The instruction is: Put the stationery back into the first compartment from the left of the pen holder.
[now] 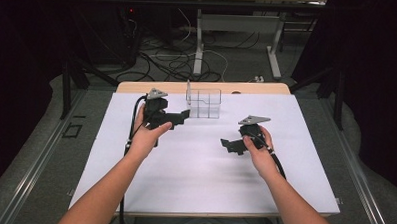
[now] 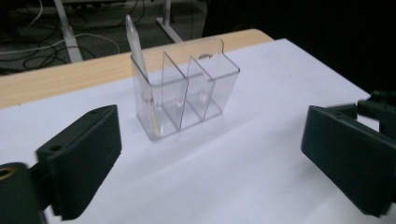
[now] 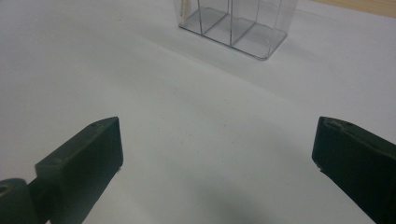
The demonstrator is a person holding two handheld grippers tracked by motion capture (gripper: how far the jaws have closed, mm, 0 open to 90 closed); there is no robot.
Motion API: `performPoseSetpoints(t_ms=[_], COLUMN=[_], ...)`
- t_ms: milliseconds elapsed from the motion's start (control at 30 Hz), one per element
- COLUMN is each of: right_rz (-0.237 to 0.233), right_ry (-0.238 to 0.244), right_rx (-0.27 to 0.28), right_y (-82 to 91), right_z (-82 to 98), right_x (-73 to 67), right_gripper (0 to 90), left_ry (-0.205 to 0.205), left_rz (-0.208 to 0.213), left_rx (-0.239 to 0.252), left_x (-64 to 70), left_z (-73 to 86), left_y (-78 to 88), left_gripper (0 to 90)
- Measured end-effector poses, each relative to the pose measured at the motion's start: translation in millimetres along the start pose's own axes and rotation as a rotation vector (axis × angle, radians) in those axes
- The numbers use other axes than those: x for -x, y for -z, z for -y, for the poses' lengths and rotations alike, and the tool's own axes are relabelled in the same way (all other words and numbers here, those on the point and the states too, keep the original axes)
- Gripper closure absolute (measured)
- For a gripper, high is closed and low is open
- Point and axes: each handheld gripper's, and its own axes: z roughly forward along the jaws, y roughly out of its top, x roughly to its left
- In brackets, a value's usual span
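Note:
A clear plastic organiser (image 1: 204,103) with three compartments stands at the back of the white table. A slim white pen (image 2: 138,60) leans upright in its leftmost compartment as the left gripper view shows it. My left gripper (image 1: 182,116) sits just left of the organiser (image 2: 187,88), its jaws wide apart with nothing between them. My right gripper (image 1: 229,144) hovers over the table's right middle, open and empty, pointing left. The organiser's base (image 3: 233,28) lies beyond its jaws.
The white table surface (image 1: 204,167) has a wooden strip (image 1: 137,86) along its back edge. Behind it, cables (image 1: 173,61) lie on the floor near a second table's legs (image 1: 199,47). Dark curtains flank both sides.

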Motion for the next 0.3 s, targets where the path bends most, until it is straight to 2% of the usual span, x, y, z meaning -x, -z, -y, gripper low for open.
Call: performPoseSetpoints(t_ms=[200,300], right_rz=[-0.001,0.003], right_ry=[-0.008,-0.013], right_rx=[0.004,0.003], right_y=[1.8,2.6], right_z=[0.3,0.2], right_x=[1.9,1.9], right_gripper=[1.5,1.7], left_ry=[0.019,0.026], left_rz=[0.004,0.005], left_rx=[-0.031,-0.037], left_x=[-3.0,-5.0], left_z=[27.8,34.9], left_y=[4.0,3.3], left_gripper=[0.2,0.2])
